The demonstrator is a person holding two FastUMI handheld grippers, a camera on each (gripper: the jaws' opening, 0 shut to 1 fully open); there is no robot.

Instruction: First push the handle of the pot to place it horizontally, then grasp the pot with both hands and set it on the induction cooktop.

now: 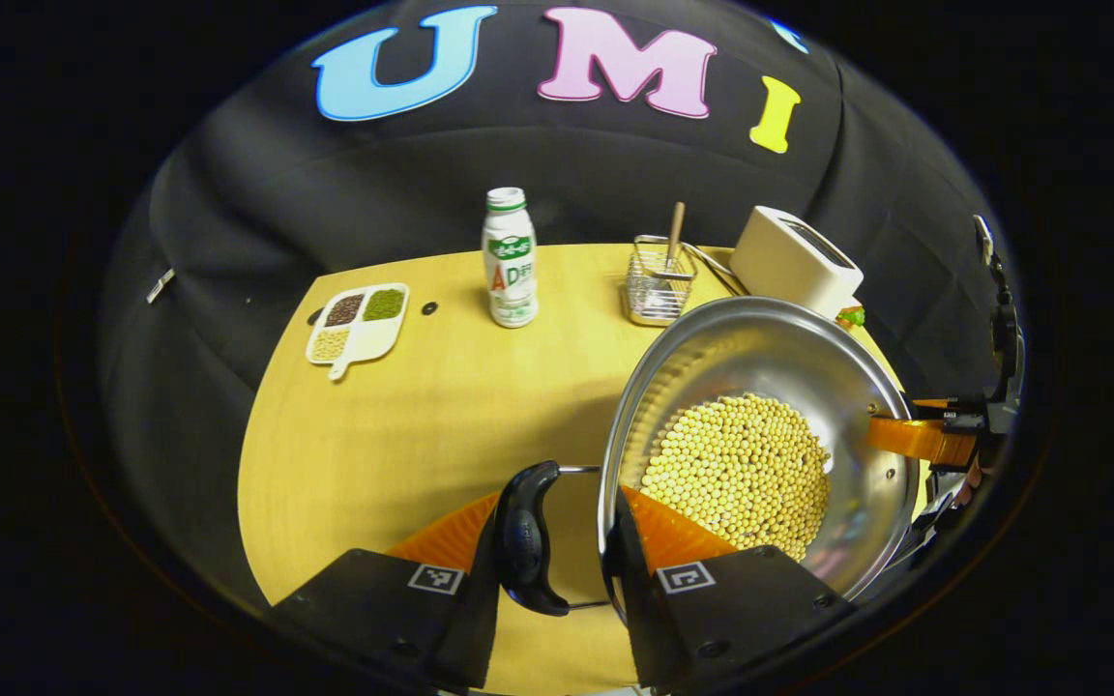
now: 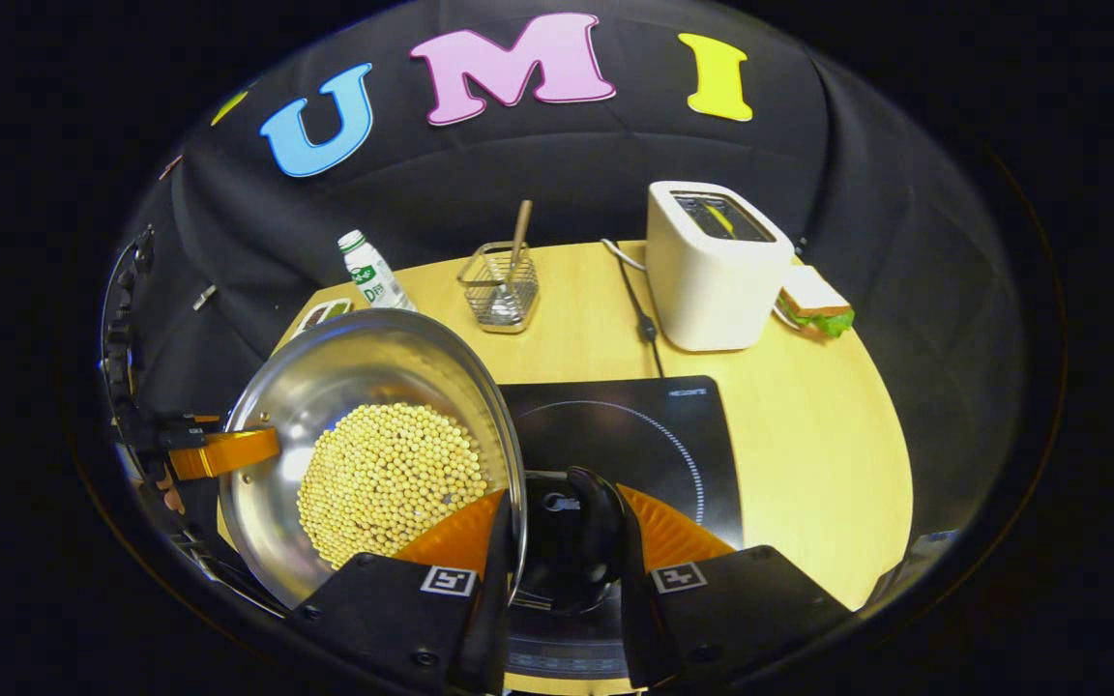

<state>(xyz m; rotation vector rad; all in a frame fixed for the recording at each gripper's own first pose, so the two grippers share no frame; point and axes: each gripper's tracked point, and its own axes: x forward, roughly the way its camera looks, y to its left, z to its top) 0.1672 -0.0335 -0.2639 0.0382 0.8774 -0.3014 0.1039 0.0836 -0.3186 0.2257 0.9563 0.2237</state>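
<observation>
Pot: round shiny steel pot holds a heap of pale yellow beans; tilted, mouth facing the cameras, beside the black induction cooktop.
Handles: black side handles, one on each side, axis across the pot.
Left gripper: jaws clenched on one handle.
Right gripper: jaws clenched on the other.
Wire basket: holds a wooden stick.

On the wooden table are set: a bottle, a divided dish of beans, a wire basket, a toaster, a sandwich.
</observation>
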